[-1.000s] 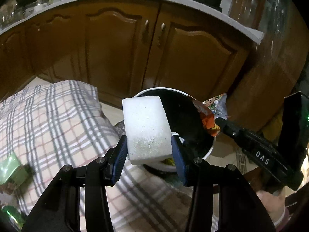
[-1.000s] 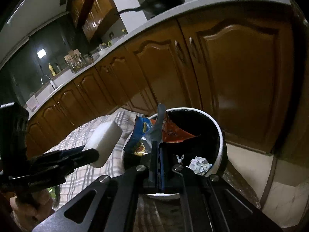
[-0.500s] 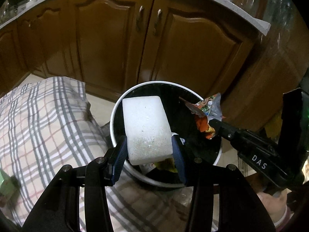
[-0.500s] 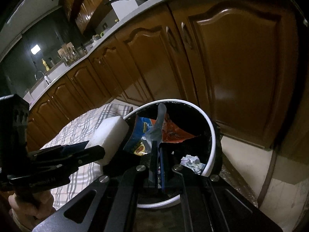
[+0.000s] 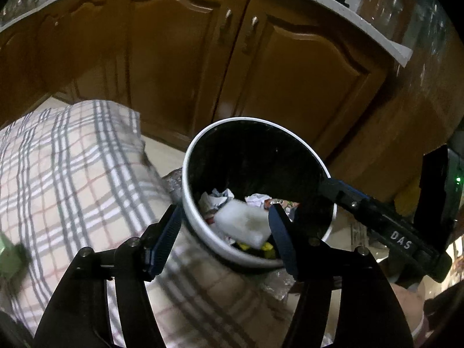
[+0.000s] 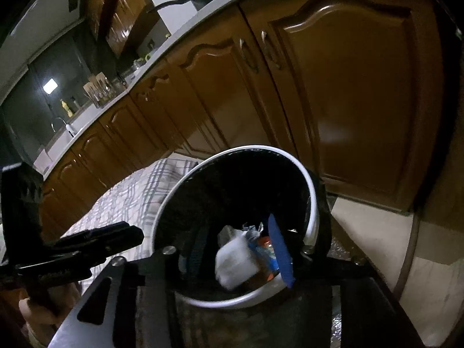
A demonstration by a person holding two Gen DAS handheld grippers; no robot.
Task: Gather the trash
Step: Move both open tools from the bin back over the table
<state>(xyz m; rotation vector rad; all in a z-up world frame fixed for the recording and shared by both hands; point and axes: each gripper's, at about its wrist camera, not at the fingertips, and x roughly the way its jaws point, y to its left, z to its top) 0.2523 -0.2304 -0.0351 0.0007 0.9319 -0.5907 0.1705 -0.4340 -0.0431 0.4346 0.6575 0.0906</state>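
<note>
A white-rimmed trash bin [image 5: 191, 156] with a black liner stands by the table edge. It also shows in the right wrist view [image 6: 311, 197]. A white foam block [image 5: 243, 223] lies blurred inside the bin among crumpled paper [image 5: 255, 200]. It also shows in the right wrist view [image 6: 235, 264] beside a colourful snack wrapper [image 6: 265, 249]. My left gripper [image 5: 224, 240] is open and empty above the bin's near rim. My right gripper [image 6: 237, 252] is open and empty over the bin. The right gripper also reaches in from the right in the left wrist view [image 5: 377, 214].
A plaid tablecloth [image 5: 72, 174] covers the table left of the bin. Brown kitchen cabinets [image 5: 179, 58] stand close behind under a white countertop. A green object [image 5: 8, 258] lies at the cloth's left edge. Pale floor [image 6: 374, 232] shows right of the bin.
Both grippers have opened. The foam block has dropped from my left gripper into the bin. The snack wrapper has dropped from my right gripper into the bin.
</note>
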